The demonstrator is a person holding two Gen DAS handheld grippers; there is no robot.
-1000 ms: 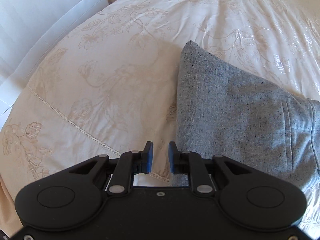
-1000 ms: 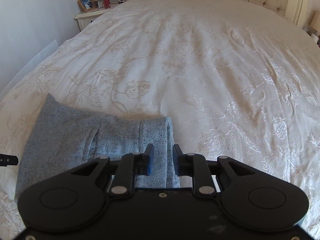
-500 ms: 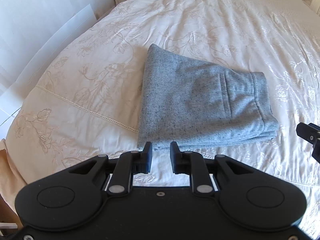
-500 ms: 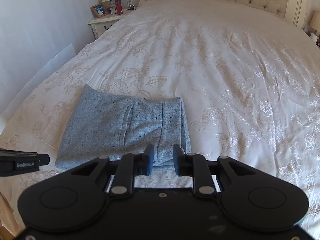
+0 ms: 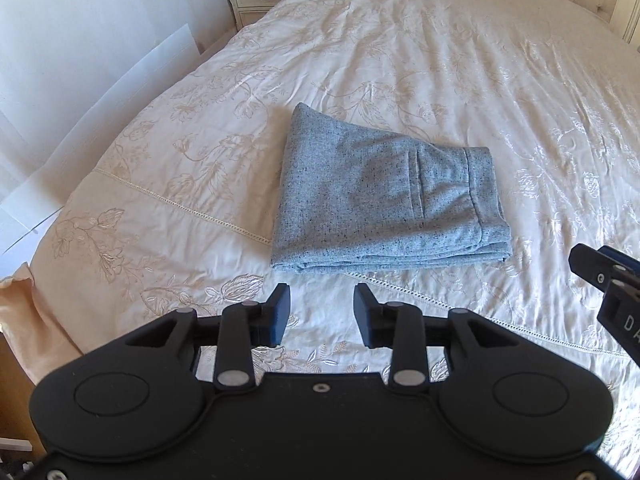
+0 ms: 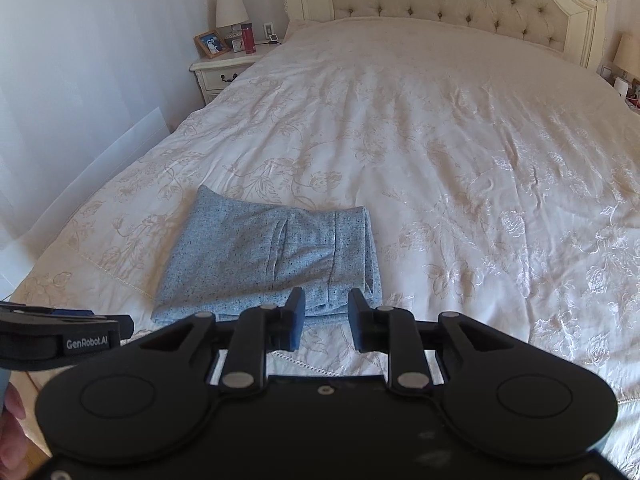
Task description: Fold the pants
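Grey speckled pants (image 5: 384,196) lie folded into a compact stack on the cream bedspread (image 5: 400,60), near the bed's foot. In the right wrist view the same pants (image 6: 272,260) lie just beyond the fingers. My left gripper (image 5: 322,300) hovers above and short of the stack's near edge; its jaws are opening and nothing is between them. My right gripper (image 6: 326,306) hangs over the stack's near right corner, apart from it; its jaws are opening and hold nothing. Each gripper shows at the other view's edge.
A cream nightstand (image 6: 222,74) with a lamp (image 6: 230,8), a photo frame and a red bottle (image 6: 249,38) stands left of the tufted headboard (image 6: 440,4). A white panel (image 5: 100,112) leans against the left wall. A hand (image 6: 10,432) shows at the lower left.
Both grippers have pulled back and up from the folded pants, so the whole stack now shows. The left jaws have spread clearly wider; the right jaws slightly.
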